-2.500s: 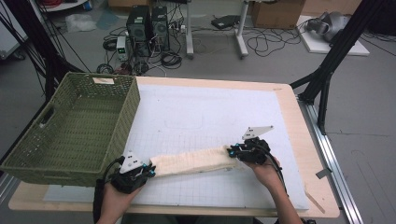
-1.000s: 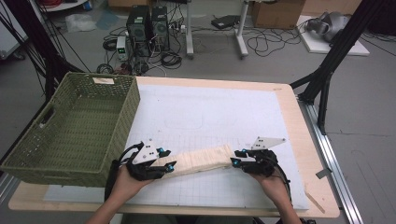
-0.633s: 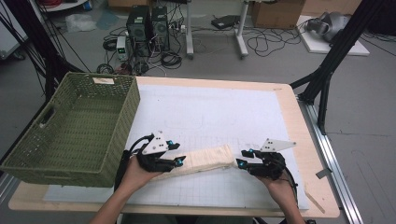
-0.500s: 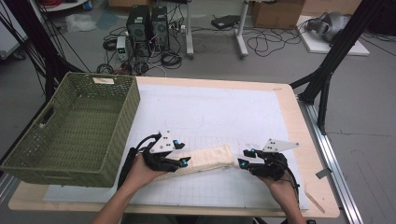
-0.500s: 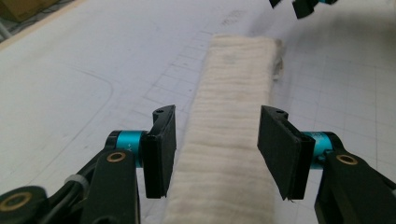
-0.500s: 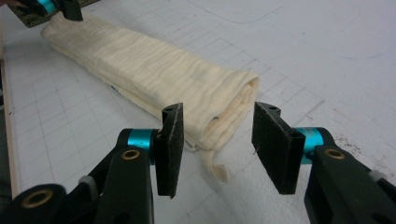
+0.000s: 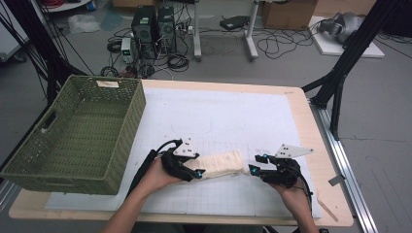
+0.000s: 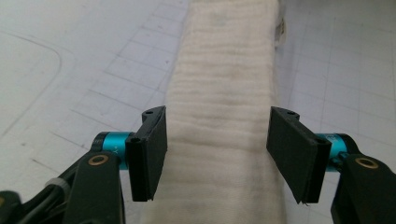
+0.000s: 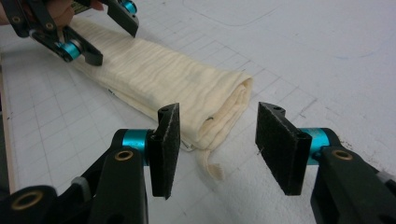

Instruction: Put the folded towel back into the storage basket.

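A cream cloth (image 7: 221,165), folded into a short thick strip, lies on the white gridded mat (image 7: 218,116) near the table's front. My left gripper (image 7: 198,173) is at its left end. In the left gripper view the jaws (image 8: 217,149) straddle the cloth (image 8: 224,84) without pressing it; they have just been opening. My right gripper (image 7: 255,163) stands just off the cloth's right end. Its jaws (image 9: 217,144) have also just been opening, with nothing between them, and the folded end (image 9: 210,107) lies a little ahead. The left gripper (image 9: 98,32) shows farther back.
A green woven basket (image 7: 73,136) stands on the table's left side, close to the left forearm. The wooden table edge (image 7: 323,160) runs along the right. Beyond the table, computers and cables lie on the floor.
The cloth, a long strip between both grippers before, is now shorter and thicker. The left gripper moved right along it and opened. The right gripper let go and drew back to the right.
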Demonstrator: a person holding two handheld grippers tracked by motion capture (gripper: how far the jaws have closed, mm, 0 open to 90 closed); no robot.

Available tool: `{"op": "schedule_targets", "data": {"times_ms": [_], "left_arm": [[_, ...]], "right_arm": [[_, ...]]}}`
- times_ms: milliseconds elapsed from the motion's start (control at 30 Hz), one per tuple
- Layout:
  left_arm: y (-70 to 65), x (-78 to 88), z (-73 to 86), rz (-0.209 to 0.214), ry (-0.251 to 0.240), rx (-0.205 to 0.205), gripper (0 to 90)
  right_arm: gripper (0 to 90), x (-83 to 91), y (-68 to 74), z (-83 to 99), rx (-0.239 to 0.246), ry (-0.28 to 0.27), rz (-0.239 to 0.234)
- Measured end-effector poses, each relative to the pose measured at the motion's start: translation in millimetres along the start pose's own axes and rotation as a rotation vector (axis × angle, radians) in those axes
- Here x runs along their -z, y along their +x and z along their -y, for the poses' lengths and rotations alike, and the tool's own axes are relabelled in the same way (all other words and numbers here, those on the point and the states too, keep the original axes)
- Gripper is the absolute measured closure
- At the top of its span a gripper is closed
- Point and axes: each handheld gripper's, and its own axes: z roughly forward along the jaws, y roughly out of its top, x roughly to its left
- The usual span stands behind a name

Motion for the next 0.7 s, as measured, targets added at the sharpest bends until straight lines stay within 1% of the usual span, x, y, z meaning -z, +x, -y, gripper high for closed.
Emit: {"op": "schedule_targets", "data": {"times_ms": [67,133,167,267,367,467,567,600,700], "left_arm": [[0.5,-3.5,1.2,0.01,0.023,0.012,38.7],[1.3,-5.7,2.1,0.011,0.039,0.018,39.0],[1.4,-6.4,2.1,0.011,0.047,0.016,39.3],[0.3,-8.4,2.7,0.026,0.061,0.016,39.7],[1.4,-9.0,3.4,0.04,0.064,0.028,38.9],[1.7,-9.4,3.6,0.052,0.068,0.029,37.1],[0.8,-10.5,1.9,0.054,0.085,0.016,35.4],[0.8,-10.7,1.0,0.057,0.101,0.002,34.6],[0.6,-12.2,-0.8,0.046,0.119,-0.002,34.5]], "right_arm": [[49.6,0.1,0.1,0.0,0.001,-0.001,-0.001],[49.5,0.5,0.3,-0.2,-0.001,-0.003,0.0],[49.4,0.7,0.2,-0.2,-0.001,-0.004,0.001],[49.4,1.2,-0.5,-0.1,0.0,-0.007,0.003],[49.4,1.5,-0.7,-0.3,-0.003,-0.01,0.0],[49.5,1.3,-0.5,-0.6,-0.001,-0.009,-0.001],[49.5,0.7,-0.1,-0.8,-0.002,-0.002,-0.004],[49.5,0.3,0.0,-0.9,0.001,-0.004,-0.004],[49.5,0.0,0.5,-1.2,0.003,-0.001,-0.005]]}}
